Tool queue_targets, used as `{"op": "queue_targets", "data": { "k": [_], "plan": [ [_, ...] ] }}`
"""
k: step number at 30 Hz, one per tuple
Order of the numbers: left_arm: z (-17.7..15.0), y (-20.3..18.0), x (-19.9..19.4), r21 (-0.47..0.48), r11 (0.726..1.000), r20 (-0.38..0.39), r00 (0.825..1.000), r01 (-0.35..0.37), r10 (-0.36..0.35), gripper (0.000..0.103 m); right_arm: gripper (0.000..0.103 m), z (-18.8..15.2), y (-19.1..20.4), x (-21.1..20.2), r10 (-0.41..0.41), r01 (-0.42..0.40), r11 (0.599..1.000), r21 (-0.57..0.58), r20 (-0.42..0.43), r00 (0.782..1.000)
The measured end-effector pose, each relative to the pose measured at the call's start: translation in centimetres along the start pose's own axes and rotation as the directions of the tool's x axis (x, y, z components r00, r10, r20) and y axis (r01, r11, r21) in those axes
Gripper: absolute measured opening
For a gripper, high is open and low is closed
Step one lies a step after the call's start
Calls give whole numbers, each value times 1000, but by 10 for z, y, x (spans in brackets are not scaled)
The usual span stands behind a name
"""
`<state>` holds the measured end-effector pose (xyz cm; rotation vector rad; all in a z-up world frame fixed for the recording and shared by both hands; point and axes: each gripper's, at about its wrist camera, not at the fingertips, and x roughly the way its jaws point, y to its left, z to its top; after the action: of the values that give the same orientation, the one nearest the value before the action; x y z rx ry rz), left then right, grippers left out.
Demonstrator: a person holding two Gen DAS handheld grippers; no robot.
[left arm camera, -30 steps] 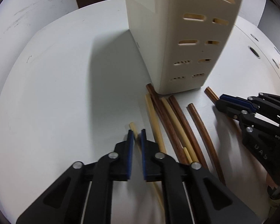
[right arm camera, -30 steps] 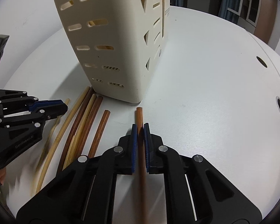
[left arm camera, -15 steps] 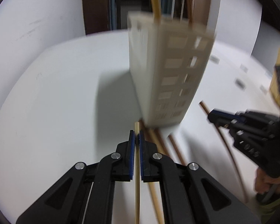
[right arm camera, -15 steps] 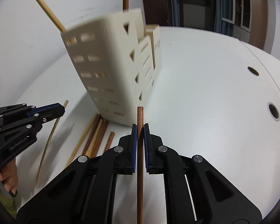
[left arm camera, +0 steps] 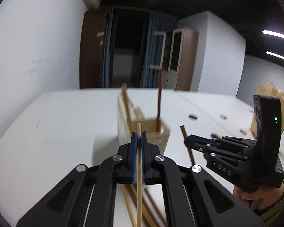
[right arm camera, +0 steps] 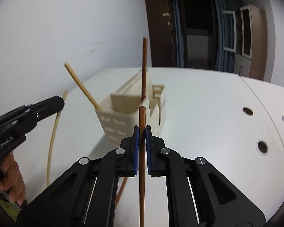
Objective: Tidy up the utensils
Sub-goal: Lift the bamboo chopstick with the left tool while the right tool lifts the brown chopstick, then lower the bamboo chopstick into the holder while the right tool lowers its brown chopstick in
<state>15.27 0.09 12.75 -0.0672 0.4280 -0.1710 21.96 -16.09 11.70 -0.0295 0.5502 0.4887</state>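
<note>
My left gripper (left arm camera: 139, 141) is shut on a light wooden chopstick (left arm camera: 139, 179) and holds it in the air in front of the cream utensil holder (left arm camera: 161, 137). My right gripper (right arm camera: 142, 136) is shut on a dark brown chopstick (right arm camera: 142, 170), lifted near the holder (right arm camera: 121, 121). The holder has one light chopstick (right arm camera: 81, 87) and one dark chopstick (right arm camera: 144, 66) standing in it. Each gripper shows in the other's view: the right one (left arm camera: 189, 141) and the left one (right arm camera: 61, 102).
Several loose light and dark chopsticks (left arm camera: 151, 208) lie on the white table (left arm camera: 66, 132) below the left gripper. The table has round cable holes (right arm camera: 262, 145) at the right. A paper bag (left arm camera: 274, 98) stands at the far right.
Both grippers have risen from the table with their chopsticks and now look down on the holder's open top. The left one closed on its chopstick within the last second.
</note>
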Motion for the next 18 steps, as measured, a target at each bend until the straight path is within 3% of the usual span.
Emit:
{"op": "queue_targets", "data": {
  "k": [4,9,16,18],
  "plan": [
    [18,0,-7,-3,999,102,994,39,-38,4,6,28,4,-23,13,-12,1000,-10,88,996],
    [40,-4,-12,-23,995,229,969,96,-88,4,6,48,6,-46,21,-20,1000,-9,185,982],
    [59,-8,-21,-29,994,423,902,106,-84,4,6,69,6,-68,58,-55,998,-18,333,941],
    [61,-8,-24,-33,995,482,874,97,-69,4,6,73,6,-71,63,-61,998,-17,371,927]
  ]
}}
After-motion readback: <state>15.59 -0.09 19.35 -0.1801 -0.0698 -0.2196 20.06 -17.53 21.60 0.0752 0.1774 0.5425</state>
